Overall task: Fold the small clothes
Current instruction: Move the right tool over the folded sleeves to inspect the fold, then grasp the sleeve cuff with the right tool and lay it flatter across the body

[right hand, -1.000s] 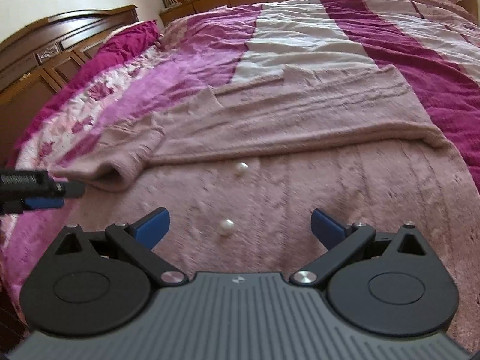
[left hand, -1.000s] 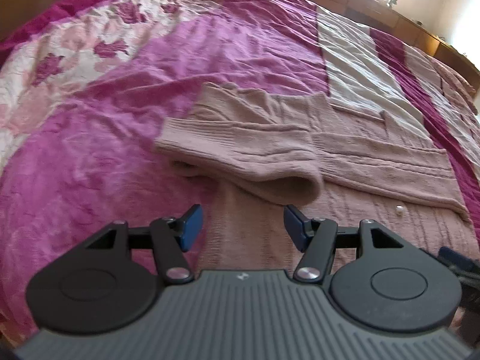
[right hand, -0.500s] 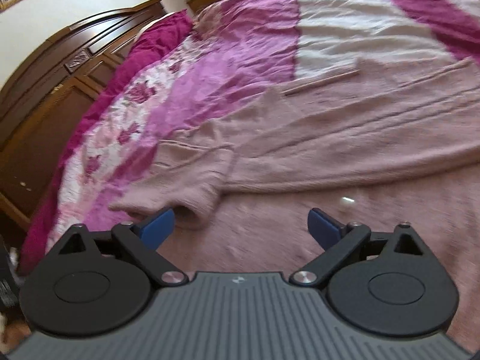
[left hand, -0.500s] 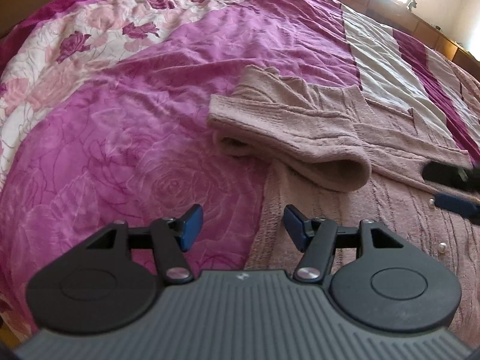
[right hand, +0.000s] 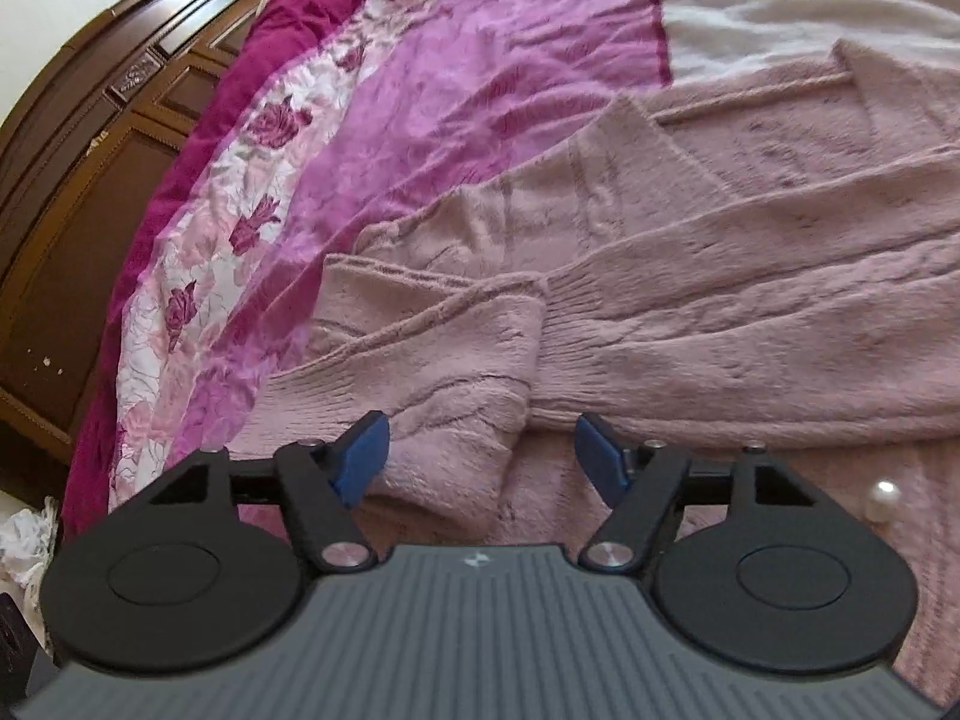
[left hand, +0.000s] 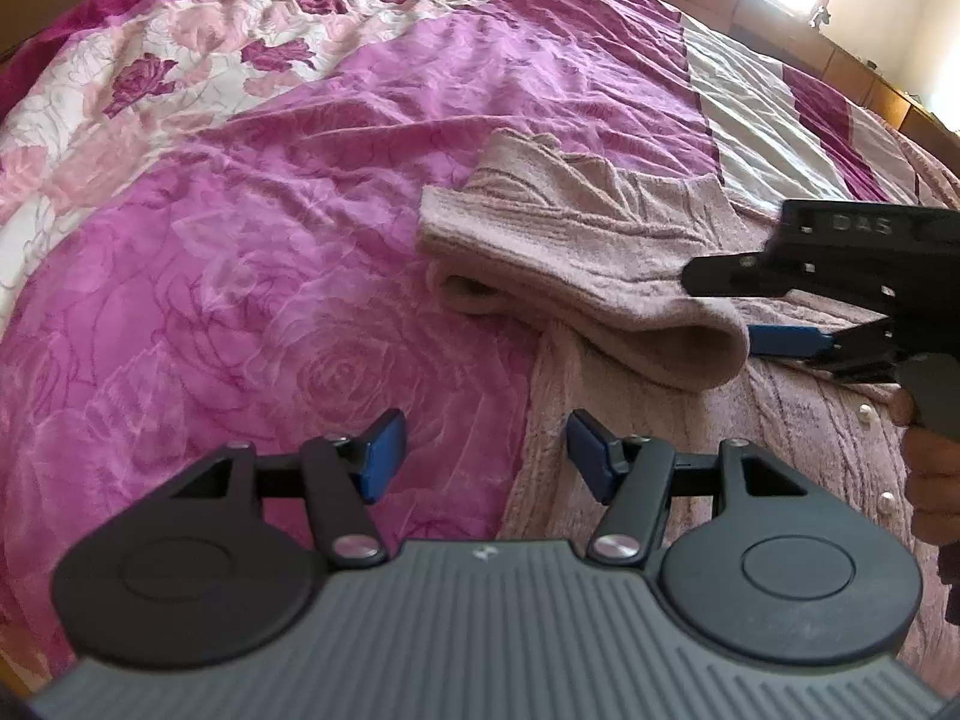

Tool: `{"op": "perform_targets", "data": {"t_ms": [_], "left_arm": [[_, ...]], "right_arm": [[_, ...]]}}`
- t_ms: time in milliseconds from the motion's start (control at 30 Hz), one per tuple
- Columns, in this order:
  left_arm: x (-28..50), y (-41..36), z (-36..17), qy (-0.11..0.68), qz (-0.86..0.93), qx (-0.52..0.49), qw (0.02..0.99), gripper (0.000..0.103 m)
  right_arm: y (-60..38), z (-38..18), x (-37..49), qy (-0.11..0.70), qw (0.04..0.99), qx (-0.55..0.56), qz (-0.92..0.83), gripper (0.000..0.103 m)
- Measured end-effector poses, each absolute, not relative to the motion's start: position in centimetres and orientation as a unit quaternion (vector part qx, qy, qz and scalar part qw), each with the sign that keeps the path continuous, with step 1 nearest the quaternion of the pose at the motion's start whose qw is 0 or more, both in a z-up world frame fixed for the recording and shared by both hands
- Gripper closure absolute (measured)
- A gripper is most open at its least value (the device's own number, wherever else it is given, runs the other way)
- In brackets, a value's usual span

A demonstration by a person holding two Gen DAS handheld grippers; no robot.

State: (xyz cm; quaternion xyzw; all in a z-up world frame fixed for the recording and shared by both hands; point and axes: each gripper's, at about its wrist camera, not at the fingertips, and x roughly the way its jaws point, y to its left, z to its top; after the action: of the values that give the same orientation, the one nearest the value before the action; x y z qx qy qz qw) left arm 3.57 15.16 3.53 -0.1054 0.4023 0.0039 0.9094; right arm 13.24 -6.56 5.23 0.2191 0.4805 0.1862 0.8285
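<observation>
A dusty-pink knit cardigan (left hand: 798, 420) with pearl buttons (right hand: 882, 495) lies flat on the bed. Its sleeve is folded across the body, with the cuff end (left hand: 576, 276) bunched at the garment's left edge, and it also shows in the right wrist view (right hand: 456, 360). My left gripper (left hand: 483, 456) is open and empty, above the cardigan's edge and short of the cuff. My right gripper (right hand: 480, 459) is open, low over the sleeve cuff, which lies between its fingers. It also shows in the left wrist view (left hand: 804, 306), at the cuff's right end.
A magenta bedspread (left hand: 270, 276) with rose print and a white stripe covers the bed. A dark wooden headboard (right hand: 78, 138) stands at the left in the right wrist view. Wooden cabinets (left hand: 768, 6) line the far wall under a bright window.
My right gripper has swung left and down onto the sleeve cuff, and its jaws have narrowed. My left gripper has drifted left, off the cardigan body to its edge.
</observation>
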Motion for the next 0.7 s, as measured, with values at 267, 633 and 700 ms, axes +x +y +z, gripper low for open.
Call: {"op": "perform_targets", "data": {"t_ms": [267, 633, 700], "left_arm": [[4.6, 14.8, 3.4, 0.395, 0.0, -0.107, 0.912, 0.042], [8.0, 14.1, 2.6, 0.373, 0.011, -0.088, 0.924, 0.042], [8.6, 13.7, 2.4, 0.372, 0.017, -0.066, 0.926, 0.042]], "right_arm": [[-4.1, 5.1, 15.7, 0.517, 0.819, 0.168, 0.185, 0.083], [-3.5, 13.8, 14.7, 0.389, 0.896, 0.058, 0.205, 0.091], [-4.1, 15.0, 14.4, 0.364, 0.909, 0.047, 0.2, 0.092]]}}
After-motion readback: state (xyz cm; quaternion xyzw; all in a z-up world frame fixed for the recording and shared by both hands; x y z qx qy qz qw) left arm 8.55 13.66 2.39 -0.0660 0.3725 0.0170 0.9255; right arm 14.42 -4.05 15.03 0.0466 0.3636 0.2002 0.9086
